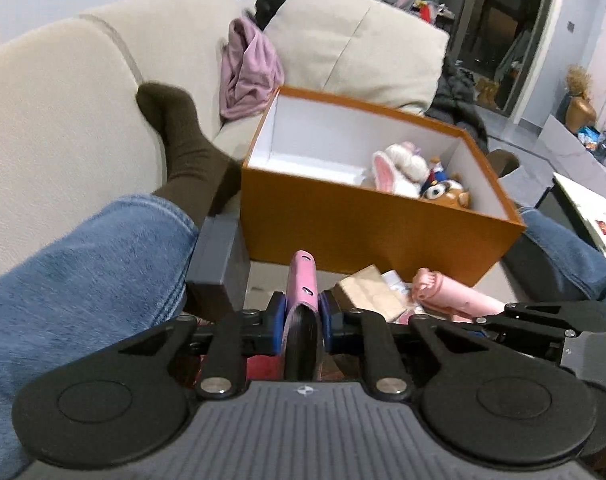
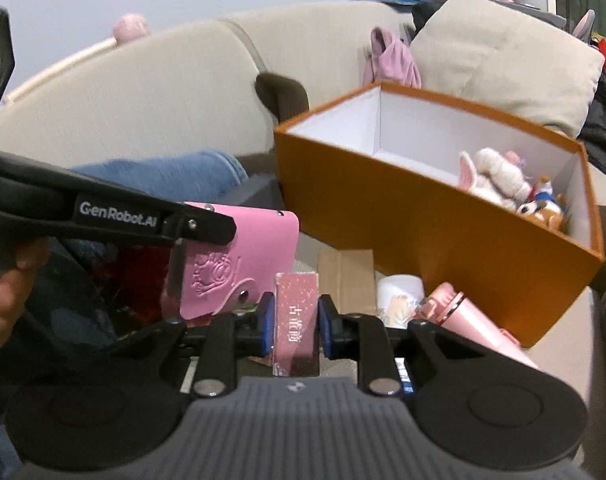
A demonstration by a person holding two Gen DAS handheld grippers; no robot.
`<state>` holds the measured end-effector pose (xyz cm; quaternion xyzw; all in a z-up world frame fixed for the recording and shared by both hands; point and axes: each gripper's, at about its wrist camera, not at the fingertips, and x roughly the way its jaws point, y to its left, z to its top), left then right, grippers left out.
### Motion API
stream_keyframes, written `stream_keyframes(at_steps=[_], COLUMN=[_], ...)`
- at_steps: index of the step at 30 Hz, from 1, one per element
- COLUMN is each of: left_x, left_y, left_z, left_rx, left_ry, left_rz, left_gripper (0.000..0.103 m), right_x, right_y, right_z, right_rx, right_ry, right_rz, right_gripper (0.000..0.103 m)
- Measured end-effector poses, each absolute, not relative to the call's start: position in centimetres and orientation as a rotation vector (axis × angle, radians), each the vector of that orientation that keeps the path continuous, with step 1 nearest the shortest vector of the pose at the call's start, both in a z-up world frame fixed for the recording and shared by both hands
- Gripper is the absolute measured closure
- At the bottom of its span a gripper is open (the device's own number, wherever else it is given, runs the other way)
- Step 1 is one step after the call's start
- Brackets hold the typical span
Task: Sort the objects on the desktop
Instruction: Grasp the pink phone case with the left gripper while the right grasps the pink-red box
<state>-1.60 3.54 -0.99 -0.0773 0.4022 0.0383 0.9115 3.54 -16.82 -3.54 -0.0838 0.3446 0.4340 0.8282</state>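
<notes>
Left gripper (image 1: pixel 302 316): clamped on a pink case (image 1: pixel 301 294), held edge-on between the blue pads, long axis running away toward the orange box (image 1: pixel 367 236).
Right gripper (image 2: pixel 295 320): clamped on a glittery pink carton (image 2: pixel 296 320), long axis also pointing toward the box.
Orange box: open, just beyond both grippers; plush toys (image 1: pixel 417 176) lie in its right end.
Pink tube (image 2: pixel 463 316): lying before the box, right of the carton.

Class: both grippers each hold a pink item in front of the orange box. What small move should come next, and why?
Probably carry both forward over the orange box. The left gripper pinches a pink card holder, the right gripper a pink glitter box, and plush toys already lie inside.
</notes>
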Motion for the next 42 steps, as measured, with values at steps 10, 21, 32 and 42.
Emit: stream_keyframes(at_steps=[10, 21, 32, 42], left_x=[-1.9, 0.5, -0.9, -2.1], left_y=[-0.8, -3.4, -4.2, -3.4], left_z=[-1.9, -5.0, -5.8, -5.4], left_rx=[-0.039, 0.009, 0.130, 0.103], left_ry=[1.041, 1.032, 1.099, 1.092], left_rz=[-0.163, -0.186, -0.160, -0.152], left_gripper=[0.083, 0.082, 0.077, 0.081], right_x=[3.6, 3.6, 3.3, 3.2], right_y=[-22.1, -22.0, -22.3, -22.4], right_z=[-3.3, -5.3, -5.6, -5.7], right_rx=[-0.109, -0.135, -0.175, -0.175], right_ry=[0.827, 0.869, 0.892, 0.923], right_rz=[0.801, 0.774, 0.770, 0.763], right_gripper=[0.079, 0.079, 0.077, 0.079])
